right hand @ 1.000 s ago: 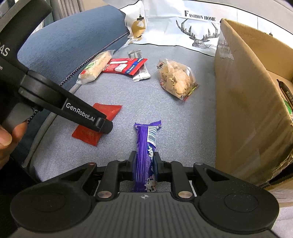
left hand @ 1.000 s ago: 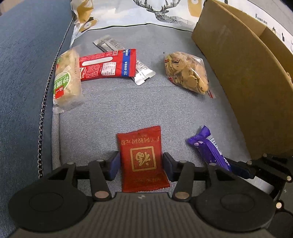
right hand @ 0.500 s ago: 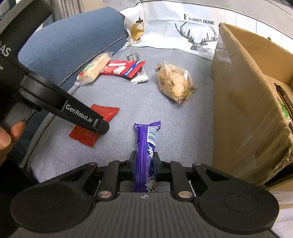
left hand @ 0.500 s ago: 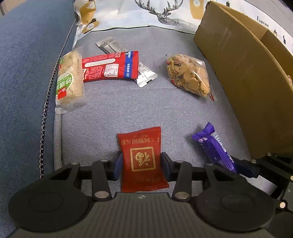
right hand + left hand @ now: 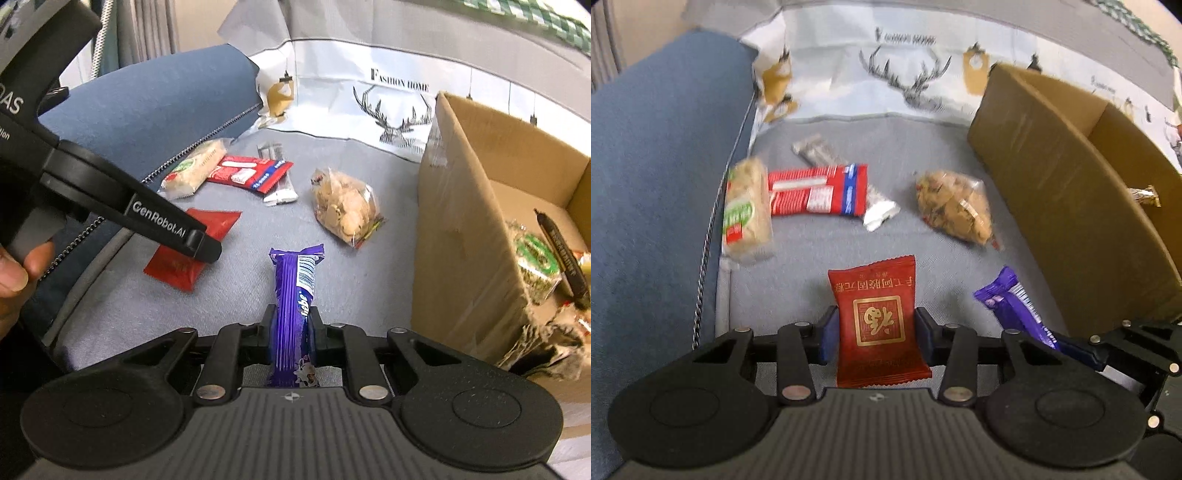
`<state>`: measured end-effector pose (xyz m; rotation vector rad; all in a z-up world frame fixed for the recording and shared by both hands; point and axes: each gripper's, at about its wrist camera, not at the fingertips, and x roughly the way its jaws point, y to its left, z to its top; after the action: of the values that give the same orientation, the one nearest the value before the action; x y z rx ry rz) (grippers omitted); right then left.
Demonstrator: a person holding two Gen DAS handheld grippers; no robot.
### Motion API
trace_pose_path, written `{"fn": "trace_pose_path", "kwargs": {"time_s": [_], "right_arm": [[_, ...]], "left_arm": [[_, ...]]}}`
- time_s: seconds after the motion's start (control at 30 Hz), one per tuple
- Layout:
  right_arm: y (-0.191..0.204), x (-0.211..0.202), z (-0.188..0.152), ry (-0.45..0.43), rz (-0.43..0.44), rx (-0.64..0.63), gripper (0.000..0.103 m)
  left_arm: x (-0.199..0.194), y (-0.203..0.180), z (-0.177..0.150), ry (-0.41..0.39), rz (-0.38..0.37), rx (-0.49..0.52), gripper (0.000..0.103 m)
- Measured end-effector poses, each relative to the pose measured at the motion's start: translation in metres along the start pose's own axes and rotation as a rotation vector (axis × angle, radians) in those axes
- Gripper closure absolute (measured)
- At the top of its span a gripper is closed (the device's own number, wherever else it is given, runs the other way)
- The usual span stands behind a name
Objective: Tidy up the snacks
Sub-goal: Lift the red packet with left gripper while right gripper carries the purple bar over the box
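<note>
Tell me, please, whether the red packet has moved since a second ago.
Yes. In the right wrist view the red packet now lies nearer the cookie bag: it has shifted up the picture, away from the camera.

body: left hand-held gripper (image 5: 874, 334) showing matte black plastic w/ ribbed top
pads: blue
pivots: silver screws showing
marking: white "GenRobot.AI" running along arm

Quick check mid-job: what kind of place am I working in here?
Probably a home living room: the snacks lie on a grey sofa seat with a blue zippered cushion, a deer-print throw behind, and a cardboard box beside them.
</note>
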<state>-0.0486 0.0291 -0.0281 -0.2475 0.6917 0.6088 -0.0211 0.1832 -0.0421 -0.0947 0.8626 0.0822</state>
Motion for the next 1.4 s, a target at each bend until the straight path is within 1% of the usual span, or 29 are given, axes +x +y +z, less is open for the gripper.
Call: {"fn": "trace_pose_path", "kwargs": {"time_s": [0.1, 0.27, 0.47, 0.63, 0.8, 0.87, 0.93, 1.0, 1.07, 1.27, 1.4], "right_arm": [[0.002, -0.007, 0.000, -0.022, -0.009, -0.017, 0.087], [-0.002, -0.029, 0.003, -0.074, 0.000, -0.003, 0.087], [-0.016, -0.072, 0.017, -0.200, 0.026, 0.017, 0.087], [-0.042, -0.101, 0.037, -0.287, 0.041, 0.008, 0.087], [-0.079, -0.116, 0.050, -0.383, -0.012, -0.031, 0.087], [-0.095, -0.115, 0.051, -0.401, -0.028, -0.021, 0.087], [-0.110, -0.109, 0.045, -0.386, -0.030, 0.016, 0.087], [-0.119, -0.105, 0.037, -0.365, -0.050, 0.044, 0.087], [-0.126, -0.112, 0.037, -0.416, -0.049, 0.041, 0.087], [-0.154, -0.121, 0.037, -0.453, -0.068, 0.105, 0.087], [-0.176, -0.128, 0.037, -0.479, -0.096, 0.158, 0.087]], "left_arm": [[-0.008, 0.000, -0.002, -0.047, -0.014, -0.003, 0.056], [-0.014, 0.007, -0.003, -0.070, -0.020, -0.032, 0.055], [-0.015, 0.007, -0.003, -0.076, -0.036, -0.038, 0.055], [-0.011, 0.007, -0.002, -0.064, -0.051, -0.050, 0.055], [-0.008, 0.004, -0.001, -0.058, -0.053, -0.052, 0.055], [-0.008, 0.003, -0.001, -0.063, -0.056, -0.050, 0.055], [-0.009, 0.003, 0.000, -0.069, -0.060, -0.050, 0.055], [-0.009, 0.002, 0.000, -0.076, -0.065, -0.055, 0.055], [-0.009, 0.003, 0.001, -0.082, -0.062, -0.062, 0.055], [-0.017, -0.001, 0.005, -0.136, -0.056, -0.080, 0.055], [-0.033, -0.011, 0.012, -0.203, -0.045, -0.070, 0.055]]}}
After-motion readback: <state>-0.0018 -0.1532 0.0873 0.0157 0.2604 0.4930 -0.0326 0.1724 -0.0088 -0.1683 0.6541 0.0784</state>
